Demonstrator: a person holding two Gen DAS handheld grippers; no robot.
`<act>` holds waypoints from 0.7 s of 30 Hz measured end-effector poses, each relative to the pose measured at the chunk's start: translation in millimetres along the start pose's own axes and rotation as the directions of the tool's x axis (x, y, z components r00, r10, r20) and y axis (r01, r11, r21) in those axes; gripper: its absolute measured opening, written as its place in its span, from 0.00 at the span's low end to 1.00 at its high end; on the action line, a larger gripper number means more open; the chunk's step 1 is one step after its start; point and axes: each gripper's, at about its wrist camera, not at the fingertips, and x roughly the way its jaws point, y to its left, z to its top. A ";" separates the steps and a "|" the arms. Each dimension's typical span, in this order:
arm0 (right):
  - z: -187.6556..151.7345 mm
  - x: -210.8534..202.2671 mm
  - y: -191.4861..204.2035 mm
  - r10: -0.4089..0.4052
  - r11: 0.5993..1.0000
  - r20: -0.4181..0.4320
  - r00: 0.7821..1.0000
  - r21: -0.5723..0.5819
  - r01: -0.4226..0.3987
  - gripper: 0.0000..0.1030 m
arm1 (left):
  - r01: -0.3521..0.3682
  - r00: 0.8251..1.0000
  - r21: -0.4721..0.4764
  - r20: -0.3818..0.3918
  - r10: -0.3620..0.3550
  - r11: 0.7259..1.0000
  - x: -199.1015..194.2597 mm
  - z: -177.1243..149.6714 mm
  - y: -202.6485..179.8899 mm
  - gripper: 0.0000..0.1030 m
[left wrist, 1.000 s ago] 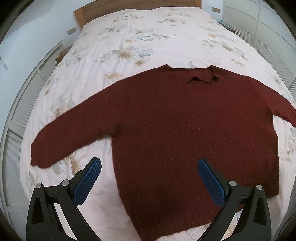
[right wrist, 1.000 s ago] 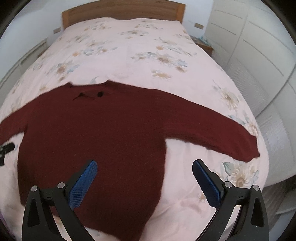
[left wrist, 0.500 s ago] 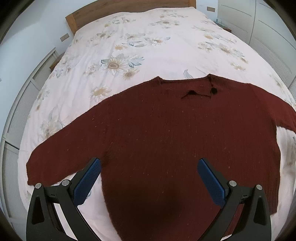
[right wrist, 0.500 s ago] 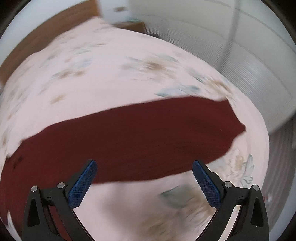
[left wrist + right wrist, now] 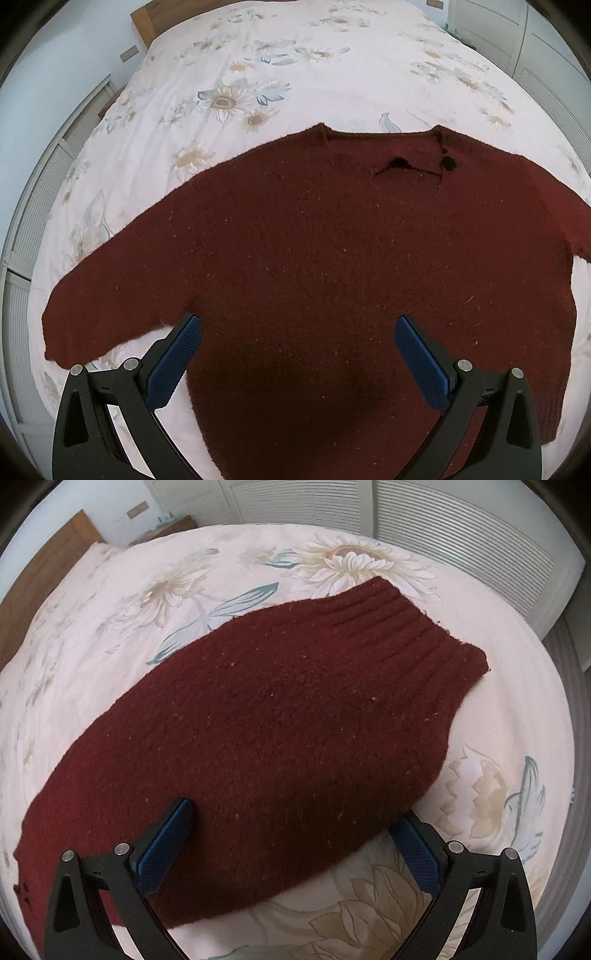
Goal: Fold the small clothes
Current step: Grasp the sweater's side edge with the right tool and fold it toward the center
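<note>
A dark red knitted sweater [image 5: 325, 258] lies flat on the bed, neckline away from me, both sleeves spread out. My left gripper [image 5: 297, 362] hovers open over the sweater's lower body, nothing between its blue pads. In the right wrist view the sweater's right sleeve [image 5: 280, 716] fills the middle, its ribbed cuff [image 5: 417, 635] pointing to the upper right. My right gripper [image 5: 299, 849] stands open low over this sleeve, straddling its width with one finger on each side.
The bed wears a pale floral cover [image 5: 280, 74] with a wooden headboard [image 5: 147, 14] at the far end. White slatted wardrobe doors [image 5: 443, 528] stand beyond the bed's right edge, a slatted panel [image 5: 40, 192] along its left.
The right gripper swung right from the sweater's body and dropped close over the right sleeve. The left gripper moved forward and lower over the body. Both stayed open.
</note>
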 end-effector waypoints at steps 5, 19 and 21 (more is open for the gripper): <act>1.6 -6.1 1.3 -0.008 1.000 -0.010 1.000 -0.012 0.008 0.44 | 0.005 1.000 -0.021 -0.005 -0.005 1.000 6.1 -3.9 2.6 0.99; -14.8 -96.5 97.6 0.209 0.953 0.090 0.974 -0.244 -0.182 0.11 | 0.044 0.999 -0.041 0.033 -0.043 0.998 -4.0 -11.0 11.7 0.99; -17.9 -117.5 127.9 0.243 0.927 0.108 0.964 -0.318 -0.198 0.11 | 0.051 0.998 -0.043 0.045 -0.049 0.998 -6.7 -11.3 13.4 0.99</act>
